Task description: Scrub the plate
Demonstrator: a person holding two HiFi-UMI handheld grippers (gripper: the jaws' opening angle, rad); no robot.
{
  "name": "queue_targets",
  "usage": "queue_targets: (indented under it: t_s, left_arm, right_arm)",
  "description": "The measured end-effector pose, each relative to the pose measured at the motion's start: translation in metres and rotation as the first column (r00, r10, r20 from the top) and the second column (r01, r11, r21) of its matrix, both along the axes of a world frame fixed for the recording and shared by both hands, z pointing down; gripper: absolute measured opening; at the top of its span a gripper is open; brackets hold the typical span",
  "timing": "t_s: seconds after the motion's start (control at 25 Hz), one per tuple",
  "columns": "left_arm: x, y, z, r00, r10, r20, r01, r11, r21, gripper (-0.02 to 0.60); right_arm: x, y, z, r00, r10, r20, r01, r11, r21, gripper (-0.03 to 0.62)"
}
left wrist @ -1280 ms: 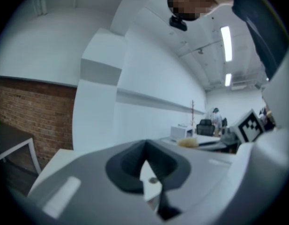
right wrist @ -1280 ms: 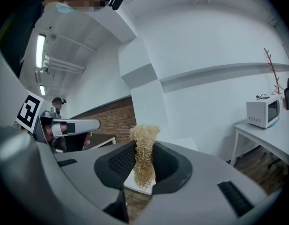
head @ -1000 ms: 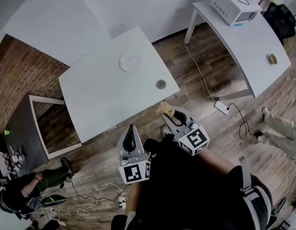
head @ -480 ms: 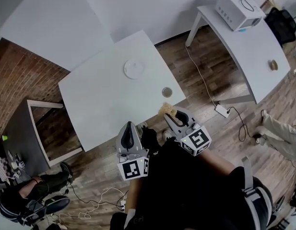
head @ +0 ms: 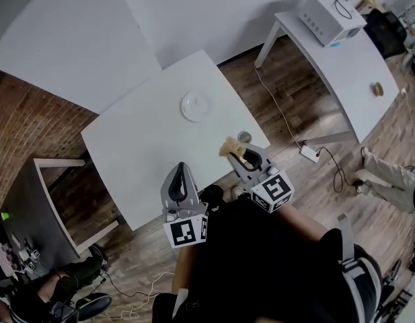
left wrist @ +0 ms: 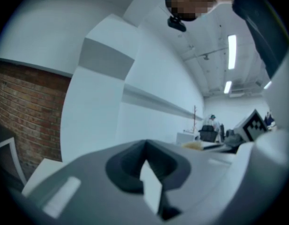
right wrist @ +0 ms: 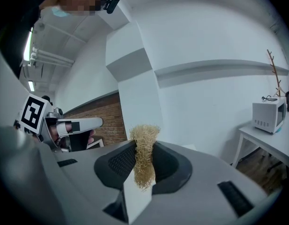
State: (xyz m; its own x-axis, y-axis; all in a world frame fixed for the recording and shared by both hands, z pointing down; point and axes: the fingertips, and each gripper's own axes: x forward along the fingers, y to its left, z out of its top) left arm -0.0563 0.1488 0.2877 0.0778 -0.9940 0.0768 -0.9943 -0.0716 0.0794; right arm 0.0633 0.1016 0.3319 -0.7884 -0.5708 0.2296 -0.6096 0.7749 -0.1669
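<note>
right gripper (head: 237,153) clamps a fibrous scrubber (head: 231,147); left gripper (head: 181,171) closed, empty. plate (head: 196,106) lies far off, apparently not yet scrubbed.

The table (head: 146,147) and plate (head: 195,106) are white. The scrubber (head: 231,147) is straw-yellow. The left gripper (head: 181,169) and right gripper (head: 239,156) are grey, patterned with black-and-white squares. The floor (head: 308,106) is brown wood planking. At frame left the wall (head: 25,126) is reddish brick.
</note>
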Motion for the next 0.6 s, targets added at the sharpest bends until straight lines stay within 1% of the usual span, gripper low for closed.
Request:
queue_targets:
  t_s: [0.28,0.6]
  left_arm:
    - [-0.035,-0.019,0.013,0.998,0.050,-0.026,-0.050,0.999,-0.009,0.002]
    - [-0.041,-0.028,0.020,0.996,0.077,-0.049,-0.078,0.996,-0.030,0.002]
  right_arm:
    - [-0.030,-0.021,0.008,0.998,0.061,-0.024,-0.061,0.998,-0.015,0.081]
    - [-0.031,-0.031,0.023,0.992,0.107,-0.065,-0.110,0.993,-0.043,0.081]
